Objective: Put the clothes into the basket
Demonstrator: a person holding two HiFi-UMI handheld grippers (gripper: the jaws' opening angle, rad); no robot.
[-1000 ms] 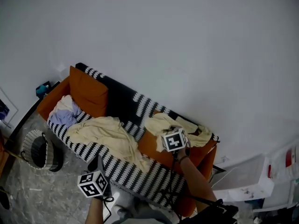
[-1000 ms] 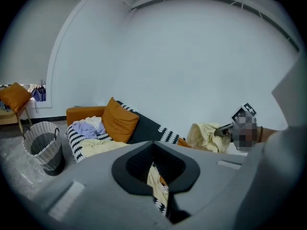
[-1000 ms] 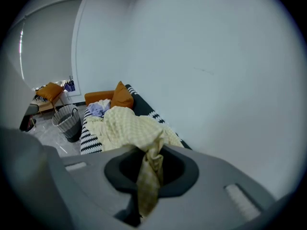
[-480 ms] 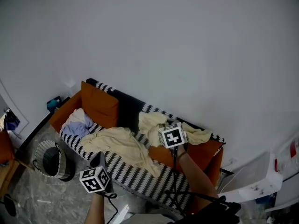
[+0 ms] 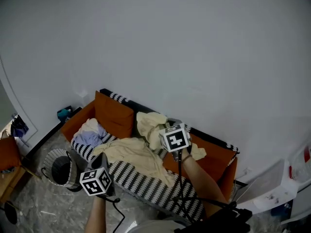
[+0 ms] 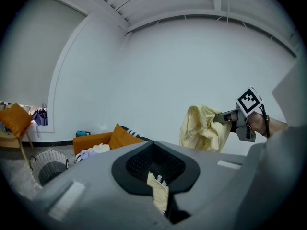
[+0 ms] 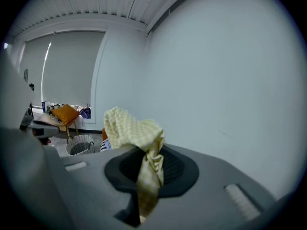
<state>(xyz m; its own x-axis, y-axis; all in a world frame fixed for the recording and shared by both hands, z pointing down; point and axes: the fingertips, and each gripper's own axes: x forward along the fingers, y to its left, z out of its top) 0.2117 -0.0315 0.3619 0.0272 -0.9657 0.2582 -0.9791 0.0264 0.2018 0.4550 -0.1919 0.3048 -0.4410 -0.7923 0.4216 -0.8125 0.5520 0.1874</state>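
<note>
Two hand-held grippers hang over the sofa (image 5: 146, 186). The right hand-held gripper (image 5: 166, 125) is clamped on a yellow cloth (image 7: 136, 128) that bunches just ahead of its jaws. The left hand-held gripper (image 5: 100, 158) is narrowly apart, gripping nothing. A cream cloth (image 5: 133, 152) lies beyond it, and the basket (image 5: 62, 168) is on the floor to its left.

The garment (image 7: 136, 128) pinched in the right gripper (image 7: 144, 188), whose body is matt grey plastic, is thin, crumpled pale-yellow cloth with a fine checked weave. The sofa (image 5: 219, 162) is matt orange fabric under a black-and-white patterned woven throw (image 5: 146, 186). A soft, creased cream cloth (image 5: 133, 152) lies on the sofa's seat. Beside the sofa's end, the basket (image 5: 60, 168) looks open-woven, on a veined, stone-like floor (image 5: 29, 203).
</note>
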